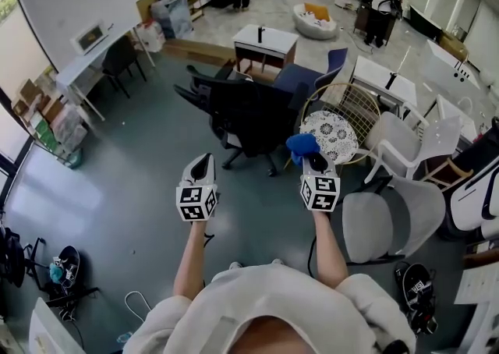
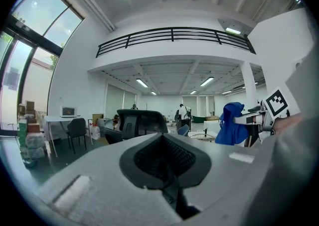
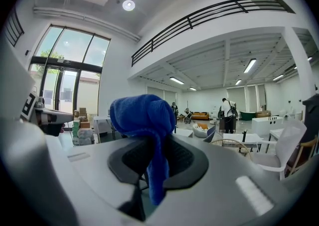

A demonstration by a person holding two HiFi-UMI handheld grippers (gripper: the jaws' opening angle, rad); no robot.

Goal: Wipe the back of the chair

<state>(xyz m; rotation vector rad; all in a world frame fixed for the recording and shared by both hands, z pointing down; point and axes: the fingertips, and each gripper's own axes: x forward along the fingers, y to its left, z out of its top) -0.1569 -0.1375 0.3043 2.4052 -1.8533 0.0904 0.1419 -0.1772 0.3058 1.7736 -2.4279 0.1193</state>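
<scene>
Here the right gripper (image 1: 315, 164), extended forward, clamps a blue cloth (image 1: 302, 144).

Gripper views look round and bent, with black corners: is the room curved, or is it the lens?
The lens. Left gripper view: the balcony railing bows into an arc, and the windows glare. Right gripper view: same bowing, though the blue cloth is sharp. Head view: milder bending at the edges.

The blue cloth (image 3: 143, 115) between the right gripper's (image 1: 315, 164) jaws looks like soft, napped terry. That gripper and the left gripper (image 1: 200, 164) have matt grey plastic shells and black ribbed pads (image 2: 164, 158). In the head view, the black chair (image 1: 249, 115) at twelve o'clock seems matt mesh or fabric. The round chair (image 1: 355, 107) at two o'clock is thin wire. The floor (image 1: 125, 181) has a smooth, dull sheen.
</scene>
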